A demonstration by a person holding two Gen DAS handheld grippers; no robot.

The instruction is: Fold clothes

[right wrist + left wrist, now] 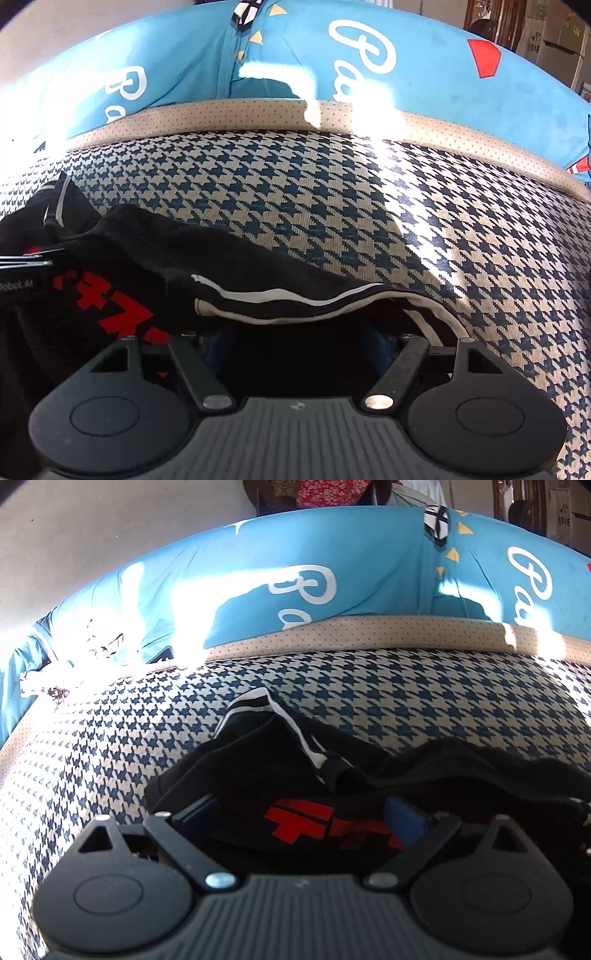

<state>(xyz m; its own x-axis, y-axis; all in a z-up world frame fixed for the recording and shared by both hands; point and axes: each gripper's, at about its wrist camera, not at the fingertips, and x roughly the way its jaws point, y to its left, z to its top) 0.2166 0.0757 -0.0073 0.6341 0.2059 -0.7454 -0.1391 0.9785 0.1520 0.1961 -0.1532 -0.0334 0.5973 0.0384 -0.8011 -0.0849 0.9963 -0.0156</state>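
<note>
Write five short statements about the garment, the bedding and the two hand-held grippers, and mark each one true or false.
1. The garment is black with red print. True.
2. It lies on a plain white sheet. False: the cover under it has a dark blue and cream houndstooth pattern.
3. The left hand-held gripper has its jaws spread, with the red print between them. True.
4. The pillows behind are green. False: they are bright blue with white lettering.
5. The right hand-held gripper is far from the garment. False: a white-striped black edge drapes right across its jaws.
</note>
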